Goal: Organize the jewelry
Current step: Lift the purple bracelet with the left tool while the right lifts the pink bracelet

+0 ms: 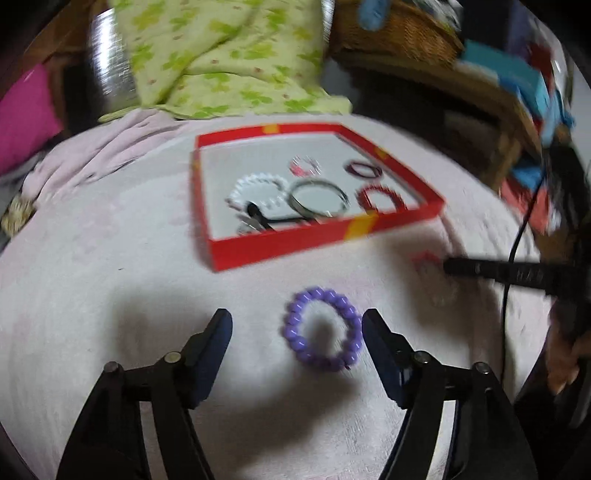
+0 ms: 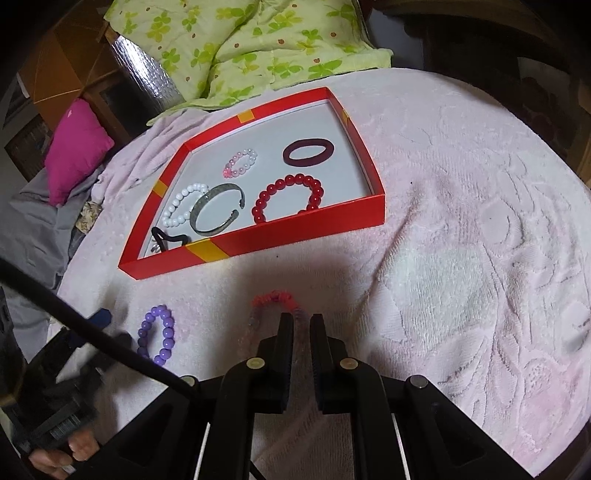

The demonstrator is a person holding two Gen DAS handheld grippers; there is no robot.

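A red tray [image 1: 284,245] [image 2: 258,240] on the pink blanket holds several bracelets, among them a red bead one [image 2: 287,198], a silver bangle [image 2: 218,210] and a white bead one [image 2: 183,205]. A purple bead bracelet [image 1: 322,328] [image 2: 157,334] lies on the blanket in front of the tray. My left gripper [image 1: 297,326] is open around it, with the bracelet near the right finger. My right gripper [image 2: 302,325] is shut on a pink and clear bead bracelet [image 2: 275,299] lying on the blanket; it also shows blurred in the left wrist view [image 1: 428,260].
A green patterned quilt [image 2: 251,44] lies behind the tray and a magenta cushion [image 2: 77,147] at the far left. A wicker basket [image 1: 399,33] and shelves with blue items stand at the right of the left wrist view. A black cable [image 2: 81,321] crosses the lower left.
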